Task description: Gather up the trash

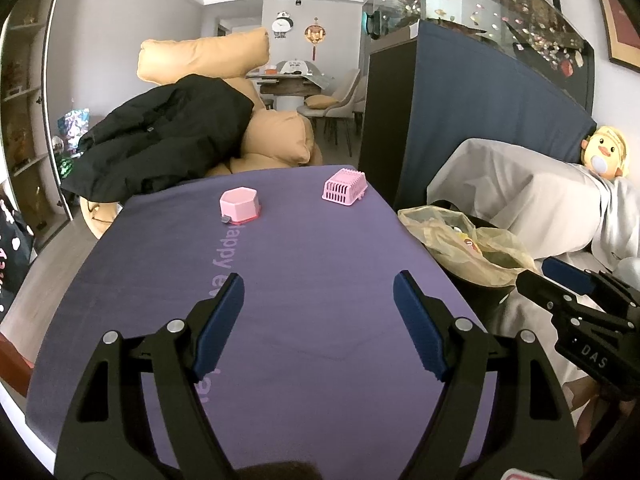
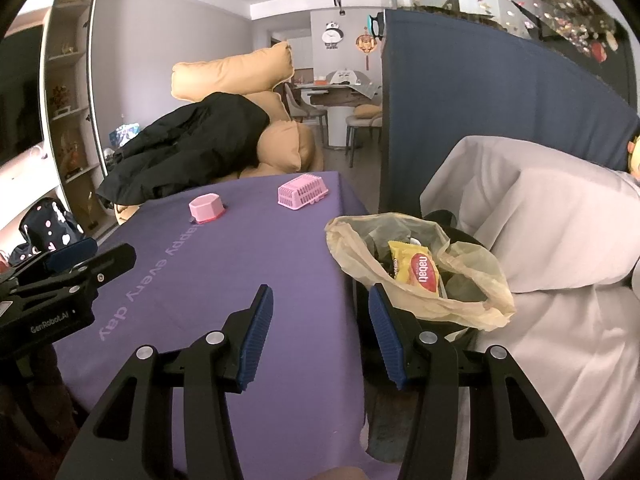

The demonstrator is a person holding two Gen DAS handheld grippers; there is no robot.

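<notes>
Left wrist view: the left gripper [image 1: 319,294] hangs released and empty over the purple bench [image 1: 304,240]; the trash bag [image 1: 464,248] sits just beyond the bench's right edge.

Right wrist view: the right gripper [image 2: 321,308] is released and empty beside the bag, a yellow snack wrapper [image 2: 414,266] inside.

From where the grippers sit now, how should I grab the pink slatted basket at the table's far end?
Probably across the pink slatted basket's short width, from above. It lies upside down, so there is no open rim to pinch. The open right gripper is on its side of the table.
</notes>
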